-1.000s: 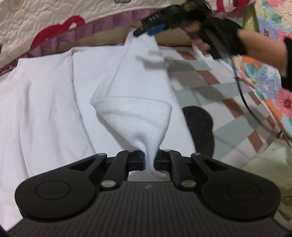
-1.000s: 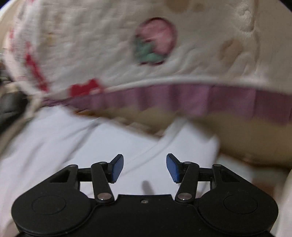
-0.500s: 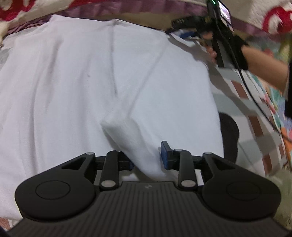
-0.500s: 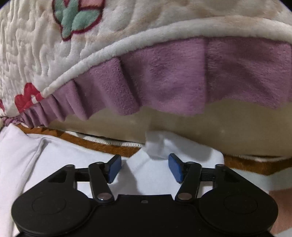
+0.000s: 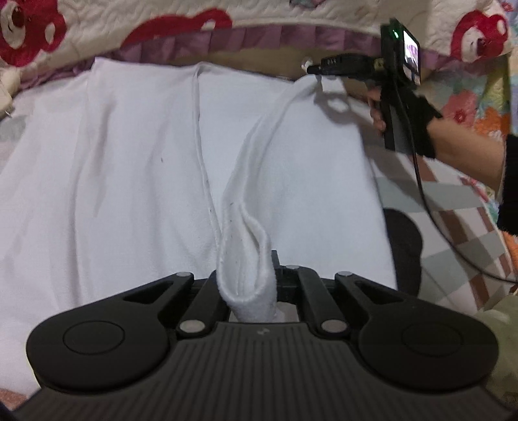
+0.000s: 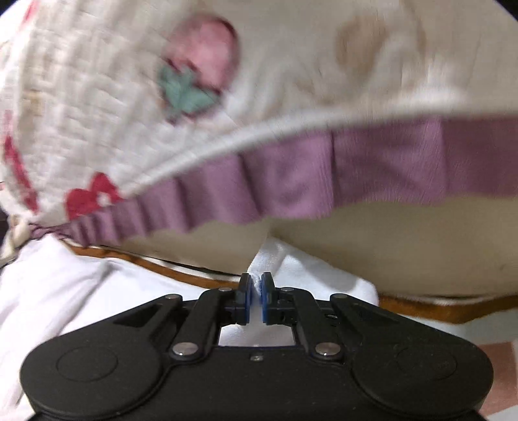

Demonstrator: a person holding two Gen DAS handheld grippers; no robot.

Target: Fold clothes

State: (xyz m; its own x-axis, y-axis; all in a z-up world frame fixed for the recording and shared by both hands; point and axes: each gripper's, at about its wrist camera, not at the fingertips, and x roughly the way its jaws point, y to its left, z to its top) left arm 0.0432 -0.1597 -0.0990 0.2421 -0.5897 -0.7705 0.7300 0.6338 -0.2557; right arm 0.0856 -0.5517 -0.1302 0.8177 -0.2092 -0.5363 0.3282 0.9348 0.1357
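White garment [image 5: 136, 168] lies spread on the bed, w/ one long edge lifted. Left gripper [image 5: 251, 285] is clamped on its near end, right gripper [image 6: 255, 298] pinched on the far corner by the quilt [image 6: 226, 81]. Looks mid-fold imo; rest is flat, unfolded.

Black ribbed tongs [image 6: 255, 296] carried blue pads [image 6: 247, 301] and silver screws; the hand [image 5: 417, 119], upper right, wore a black glove.

Cam setup: two wrist fisheyes, low, close over the cloth.
Left looks along white garment [image 5: 129, 162] toward quilt [image 5: 259, 16]; right faces quilt [image 6: 291, 81] near; both share these.
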